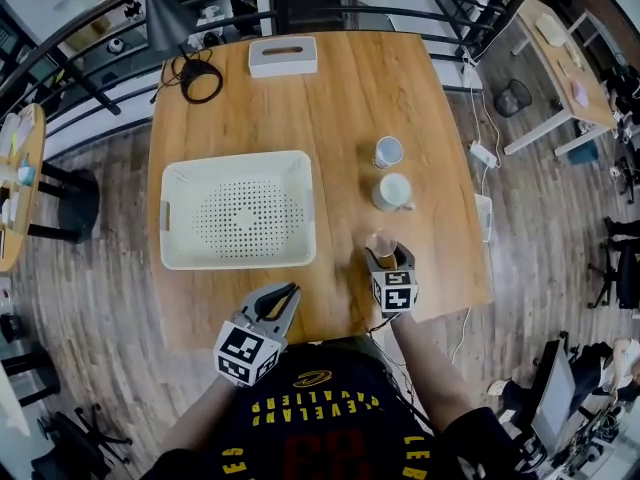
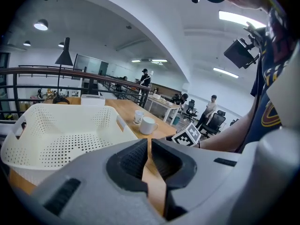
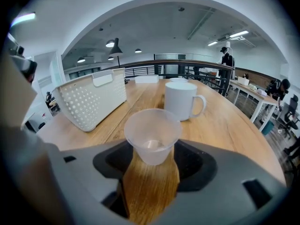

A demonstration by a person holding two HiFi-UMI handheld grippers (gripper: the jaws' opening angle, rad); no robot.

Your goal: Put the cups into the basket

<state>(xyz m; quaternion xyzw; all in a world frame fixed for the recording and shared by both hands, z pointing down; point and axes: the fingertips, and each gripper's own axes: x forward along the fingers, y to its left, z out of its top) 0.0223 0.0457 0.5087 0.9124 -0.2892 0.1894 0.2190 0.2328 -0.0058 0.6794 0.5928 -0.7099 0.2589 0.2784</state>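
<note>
A clear plastic cup (image 1: 381, 241) (image 3: 152, 135) stands upright on the wooden table, between the jaws of my right gripper (image 1: 388, 258) (image 3: 151, 165). Those jaws are open, with the pads clear of the cup on both sides. Just beyond it stands a white mug (image 1: 392, 192) (image 3: 180, 100), and past that a third cup (image 1: 388, 152). The white perforated basket (image 1: 165, 208) (image 2: 61, 130) (image 3: 91, 100) is empty and sits to the left of the cups. My left gripper (image 1: 283, 298) (image 2: 146, 149) is shut on nothing, near the table's front edge just in front of the basket.
A white box (image 1: 283, 55) lies at the table's far edge, with a coiled black cable (image 1: 200, 76) and a lamp (image 1: 165, 13) at the far left corner. A railing runs behind the table. The table's right edge (image 1: 470, 218) is close to the cups.
</note>
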